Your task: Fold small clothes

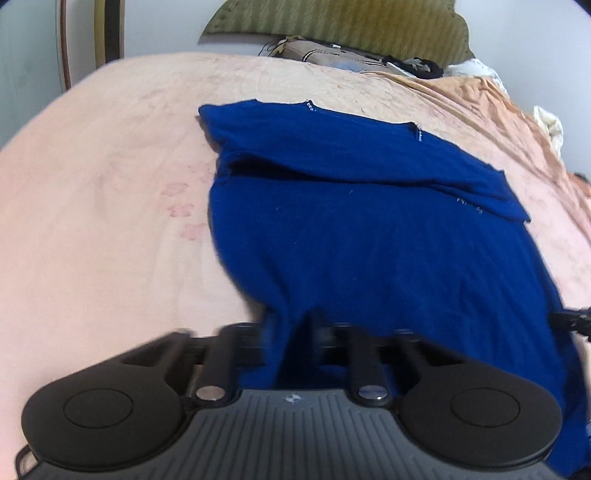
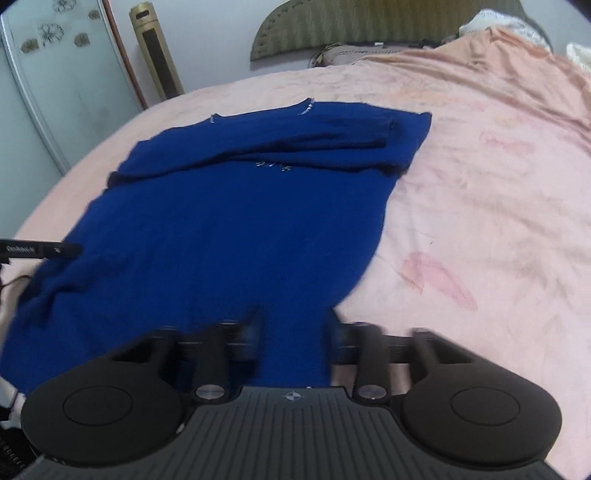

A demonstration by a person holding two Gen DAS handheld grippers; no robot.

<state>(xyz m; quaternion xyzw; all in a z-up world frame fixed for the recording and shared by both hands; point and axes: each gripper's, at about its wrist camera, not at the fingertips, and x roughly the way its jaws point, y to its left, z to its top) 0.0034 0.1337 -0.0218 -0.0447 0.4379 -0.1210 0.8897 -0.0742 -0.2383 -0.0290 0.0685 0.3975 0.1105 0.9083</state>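
A dark blue knit sweater (image 1: 369, 236) lies spread on a pink bed cover (image 1: 103, 206), neck end far from me, both sleeves folded across the chest. My left gripper (image 1: 291, 325) is shut on the sweater's near hem at its left corner. In the right wrist view the same sweater (image 2: 229, 221) fills the middle, and my right gripper (image 2: 291, 325) is shut on the near hem at its right corner. The left gripper's finger (image 2: 40, 250) shows at the left edge of that view. The fabric between the fingers hides the pads.
The pink cover (image 2: 480, 192) runs wide on both sides of the sweater. A green headboard (image 1: 340, 26) and a pile of items (image 1: 354, 59) sit at the far end. A gold tower fan (image 2: 157, 51) and a glass door (image 2: 48, 92) stand at the far left.
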